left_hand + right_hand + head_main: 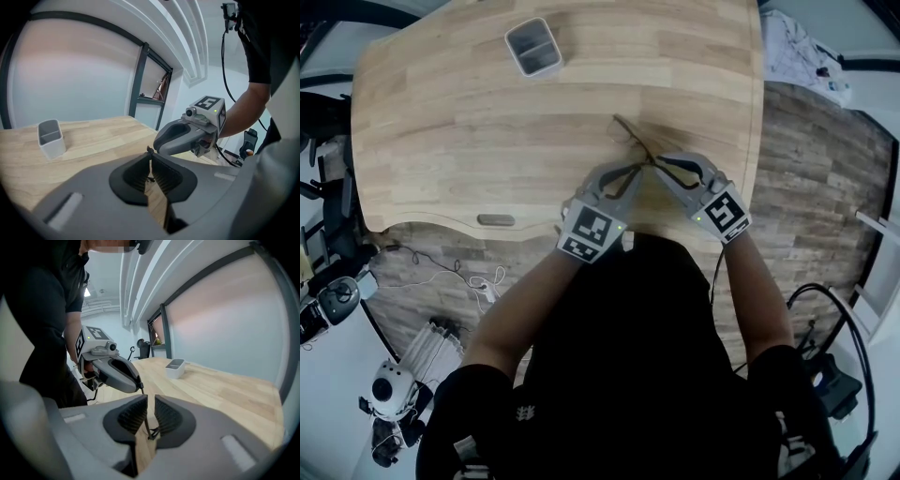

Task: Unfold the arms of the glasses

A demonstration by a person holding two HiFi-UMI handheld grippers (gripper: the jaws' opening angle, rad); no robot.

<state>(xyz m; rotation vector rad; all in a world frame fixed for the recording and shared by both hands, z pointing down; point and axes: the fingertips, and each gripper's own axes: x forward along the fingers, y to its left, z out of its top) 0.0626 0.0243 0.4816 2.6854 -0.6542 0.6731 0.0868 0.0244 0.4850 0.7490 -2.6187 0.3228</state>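
Left gripper and right gripper on glasses, arm diagonal, away leftward.

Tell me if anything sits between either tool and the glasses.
Nothing visible does. The left tool and the right tool are each closed on the glasses' thin frame; the gray tray stands far off across the table.

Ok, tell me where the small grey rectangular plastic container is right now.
In the head view the small grey rectangular plastic container stands near the far edge of the light wooden table, up and left of the thin-framed glasses.
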